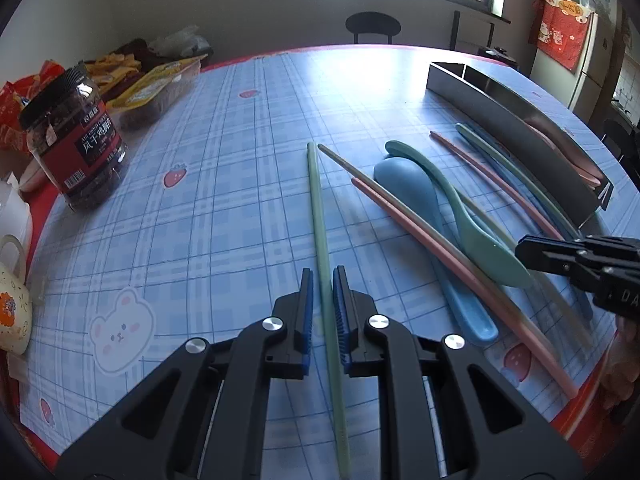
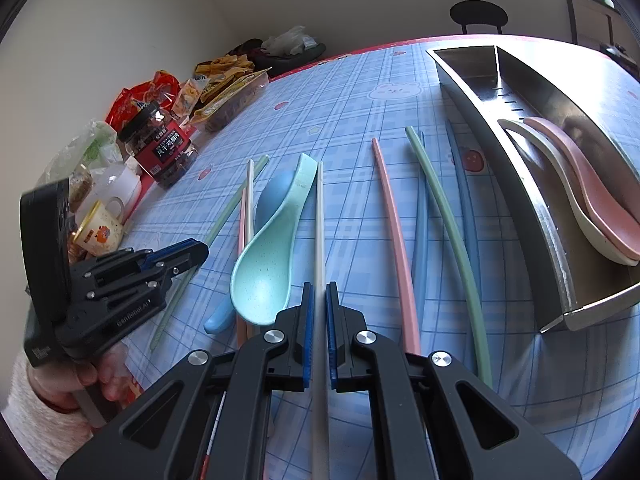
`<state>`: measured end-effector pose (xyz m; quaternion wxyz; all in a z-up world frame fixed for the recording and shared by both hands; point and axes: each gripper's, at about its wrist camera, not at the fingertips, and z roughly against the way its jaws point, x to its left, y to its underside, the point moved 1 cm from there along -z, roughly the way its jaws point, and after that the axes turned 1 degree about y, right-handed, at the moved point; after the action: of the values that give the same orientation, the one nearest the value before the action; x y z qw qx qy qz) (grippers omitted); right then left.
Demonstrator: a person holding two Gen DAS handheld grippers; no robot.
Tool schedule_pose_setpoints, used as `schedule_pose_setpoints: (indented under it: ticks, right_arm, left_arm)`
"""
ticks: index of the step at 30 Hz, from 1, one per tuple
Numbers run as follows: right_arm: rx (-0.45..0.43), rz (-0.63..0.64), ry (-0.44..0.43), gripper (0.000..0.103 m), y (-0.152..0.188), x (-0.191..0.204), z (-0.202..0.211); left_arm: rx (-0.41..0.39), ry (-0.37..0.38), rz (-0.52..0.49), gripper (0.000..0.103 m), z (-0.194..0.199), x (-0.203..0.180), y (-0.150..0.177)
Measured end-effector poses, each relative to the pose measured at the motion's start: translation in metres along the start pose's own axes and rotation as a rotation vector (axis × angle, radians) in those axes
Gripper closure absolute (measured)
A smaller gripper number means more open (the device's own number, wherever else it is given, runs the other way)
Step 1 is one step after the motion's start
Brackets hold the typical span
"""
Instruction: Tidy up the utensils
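A: The left gripper [image 1: 323, 280] clamps a pale green chopstick [image 1: 318, 208], long and slim, lying on the table [image 1: 224, 168].

B: The right gripper [image 2: 319, 294] pinches a white chopstick [image 2: 319, 220] (near the teal spoon [image 2: 264, 272]).

Four spoons: teal [image 2: 266, 264], blue [image 2: 276, 196], cream [image 2: 568, 196] and pink [image 2: 592, 184]. Eight chopsticks: two green [image 2: 452, 232] [image 1: 320, 216], two pink [image 2: 394, 240] [image 2: 241, 240], two white [image 2: 320, 224] [image 2: 250, 200], two blue [image 2: 421, 216] [image 2: 466, 200]. One steel tray [image 2: 532, 216]. One jar [image 2: 166, 148]. One mug [image 2: 102, 232].
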<state>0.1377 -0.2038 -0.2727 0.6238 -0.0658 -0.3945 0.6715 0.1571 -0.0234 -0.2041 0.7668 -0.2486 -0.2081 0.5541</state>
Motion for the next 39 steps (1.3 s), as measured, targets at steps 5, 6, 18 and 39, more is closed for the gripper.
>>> schedule_pose_setpoints:
  ticks: [5, 6, 18, 39]
  right_arm:
    - [0.001, -0.029, -0.031, 0.097, 0.0, -0.006, 0.0]
    - [0.001, -0.027, -0.029, 0.097, 0.001, -0.006, 0.0]
    - [0.036, 0.15, 0.128, 0.096, -0.007, 0.023, -0.007]
    - [0.022, 0.432, 0.329, 0.094, -0.008, 0.051, -0.024]
  left_arm:
    - [-0.006, 0.031, 0.025, 0.088, -0.001, 0.005, -0.001]
    - [-0.006, 0.027, 0.011, 0.088, -0.001, 0.004, -0.002]
    - [-0.008, -0.004, -0.023, 0.089, -0.002, -0.003, -0.002]
    - [-0.007, 0.007, -0.015, 0.088, -0.002, 0.0, -0.002]
